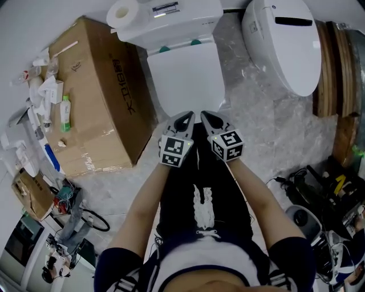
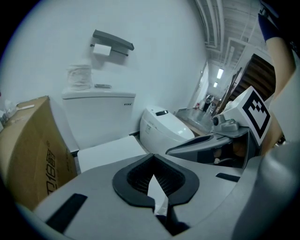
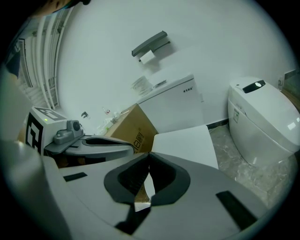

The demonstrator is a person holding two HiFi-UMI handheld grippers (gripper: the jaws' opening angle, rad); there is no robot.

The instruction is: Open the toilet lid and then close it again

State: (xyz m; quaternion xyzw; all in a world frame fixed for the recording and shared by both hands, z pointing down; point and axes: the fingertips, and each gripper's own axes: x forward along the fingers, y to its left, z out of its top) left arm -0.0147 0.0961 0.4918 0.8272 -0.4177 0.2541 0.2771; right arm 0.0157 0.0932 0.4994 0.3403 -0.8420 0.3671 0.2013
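The white toilet stands against the wall with its lid (image 1: 185,77) down flat in front of the tank (image 1: 171,20). My left gripper (image 1: 185,121) and right gripper (image 1: 208,120) hover side by side just at the lid's front edge, tips pointing toward it. Both are shut with nothing between the jaws. In the left gripper view the shut left gripper (image 2: 153,161) sits below the lid (image 2: 110,152), with the right gripper (image 2: 215,145) beside it. In the right gripper view the shut right gripper (image 3: 149,159) points at the lid (image 3: 183,143).
A large cardboard box (image 1: 91,97) with small items on top stands tight against the toilet's left side. A second white toilet (image 1: 282,43) stands on the right. A paper roll (image 1: 126,14) rests on the tank. Cables and equipment (image 1: 325,194) lie on the floor at the right.
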